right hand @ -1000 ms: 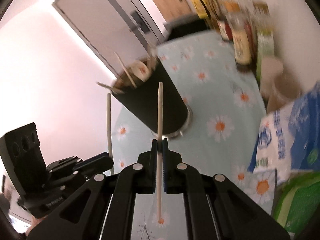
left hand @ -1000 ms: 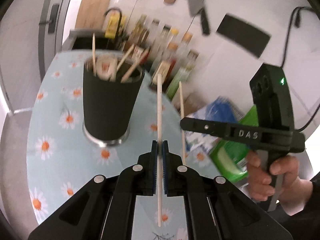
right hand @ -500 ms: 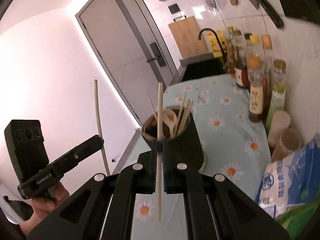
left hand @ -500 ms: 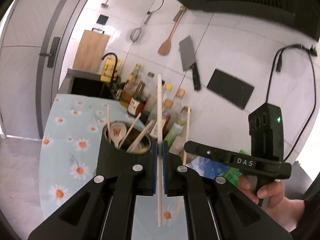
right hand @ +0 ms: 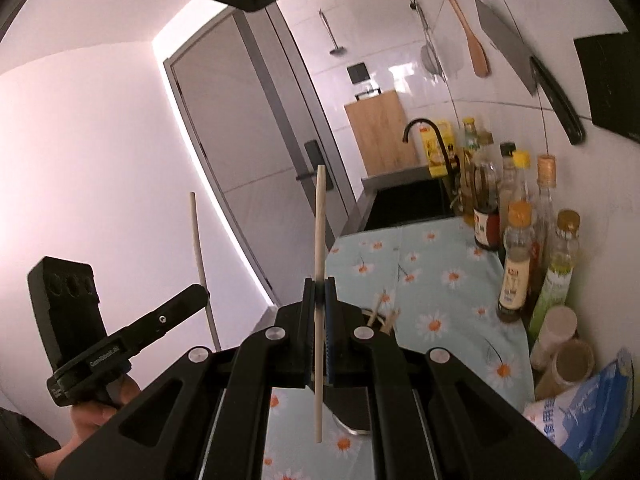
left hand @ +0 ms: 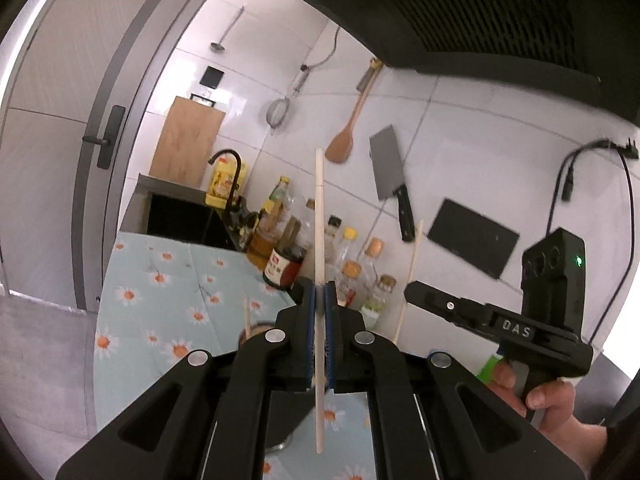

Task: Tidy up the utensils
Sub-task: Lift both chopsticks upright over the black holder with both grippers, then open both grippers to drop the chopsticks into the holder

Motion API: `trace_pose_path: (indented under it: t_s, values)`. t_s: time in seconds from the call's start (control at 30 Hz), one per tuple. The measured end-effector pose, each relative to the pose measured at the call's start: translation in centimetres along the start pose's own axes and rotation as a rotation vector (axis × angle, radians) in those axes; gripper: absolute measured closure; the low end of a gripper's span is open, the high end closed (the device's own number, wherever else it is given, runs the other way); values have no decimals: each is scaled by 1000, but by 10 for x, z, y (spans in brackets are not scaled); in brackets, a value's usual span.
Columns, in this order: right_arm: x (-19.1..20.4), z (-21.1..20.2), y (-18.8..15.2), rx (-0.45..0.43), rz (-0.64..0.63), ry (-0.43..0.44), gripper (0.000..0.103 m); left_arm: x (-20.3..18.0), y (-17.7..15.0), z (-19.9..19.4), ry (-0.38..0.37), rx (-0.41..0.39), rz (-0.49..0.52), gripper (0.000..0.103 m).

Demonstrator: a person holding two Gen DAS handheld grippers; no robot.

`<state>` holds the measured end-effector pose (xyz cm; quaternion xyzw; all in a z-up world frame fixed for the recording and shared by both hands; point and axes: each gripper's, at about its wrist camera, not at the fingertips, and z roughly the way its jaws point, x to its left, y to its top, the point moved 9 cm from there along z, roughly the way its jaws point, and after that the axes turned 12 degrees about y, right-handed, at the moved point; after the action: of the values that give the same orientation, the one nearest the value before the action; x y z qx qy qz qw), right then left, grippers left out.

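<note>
Each gripper pinches one pale chopstick upright. The left gripper has its jaws closed on the left chopstick; the right gripper is clamped the same way on the right chopstick. Below both, mostly hidden behind the fingers, stands the black utensil holder on the daisy-print tablecloth. Condiment bottles line the tiled wall.

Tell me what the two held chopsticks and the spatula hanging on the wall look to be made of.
Chopsticks: the one in the left gripper at and the one in the right gripper at look like pale, unfinished wood or bamboo: matte, cream, no shine.
Spatula: likely wood, warm reddish-brown with a slight sheen, possibly oiled or varnished.
</note>
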<state>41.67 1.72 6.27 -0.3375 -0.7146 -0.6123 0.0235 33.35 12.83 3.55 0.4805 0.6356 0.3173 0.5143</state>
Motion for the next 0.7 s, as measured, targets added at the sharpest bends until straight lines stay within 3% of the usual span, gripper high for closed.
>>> trace_pose_path:
  t_s: [0.3, 0.7]
  values:
    - [-10, 12, 36, -92, -33, -9, 97, 2, 24, 17, 19, -67, 19, 100]
    - [-28, 42, 31, -77, -4, -22, 97, 1, 22, 53, 42, -86, 73, 100]
